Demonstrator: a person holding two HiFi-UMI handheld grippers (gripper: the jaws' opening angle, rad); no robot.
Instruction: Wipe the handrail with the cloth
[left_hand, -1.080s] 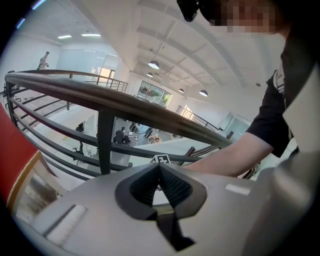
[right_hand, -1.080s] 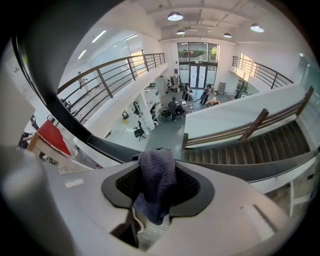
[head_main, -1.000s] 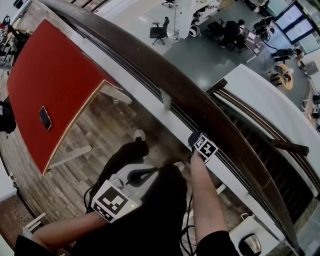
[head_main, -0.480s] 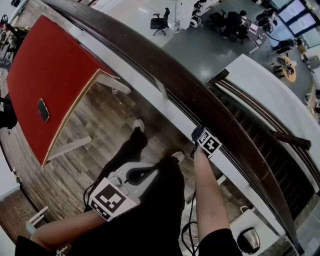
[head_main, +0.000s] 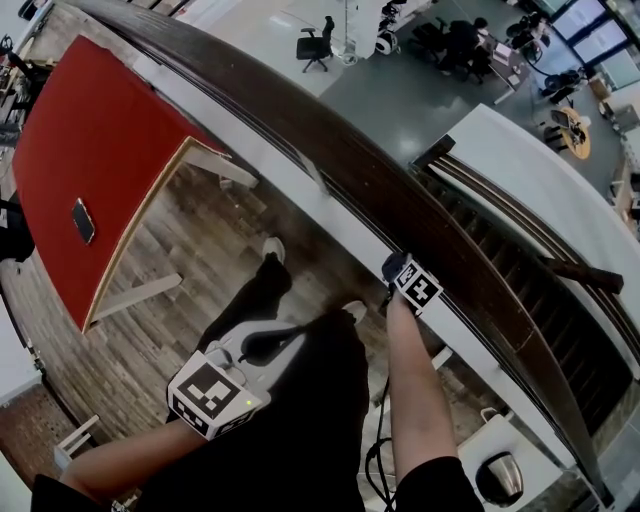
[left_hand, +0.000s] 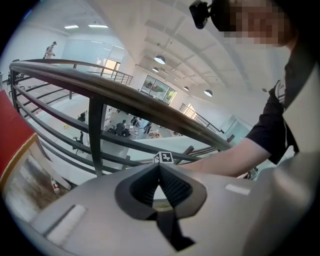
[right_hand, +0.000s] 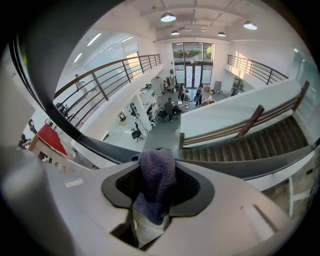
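The dark brown wooden handrail (head_main: 330, 150) curves from top left to bottom right across the head view. In the left gripper view the handrail (left_hand: 125, 97) runs above metal bars. My right gripper (head_main: 400, 272) is just below and on the near side of the rail, by the white ledge. It is shut on a purple-blue cloth (right_hand: 156, 180), which hangs folded between the right gripper (right_hand: 157, 152) jaws. My left gripper (head_main: 250, 350) is held low by the person's body, away from the rail. The left gripper (left_hand: 160, 167) has its fingertips together with nothing between them.
A red table (head_main: 90, 150) with a phone (head_main: 83, 221) on it stands at the left on wooden flooring. Beyond the rail is a drop to an office floor with chairs (head_main: 315, 46) and people. A staircase (head_main: 540, 290) descends at the right. A metal kettle (head_main: 497, 488) sits at bottom right.
My left gripper has drifted a little down and to the left. The right gripper with the cloth stays almost in the same spot by the rail.
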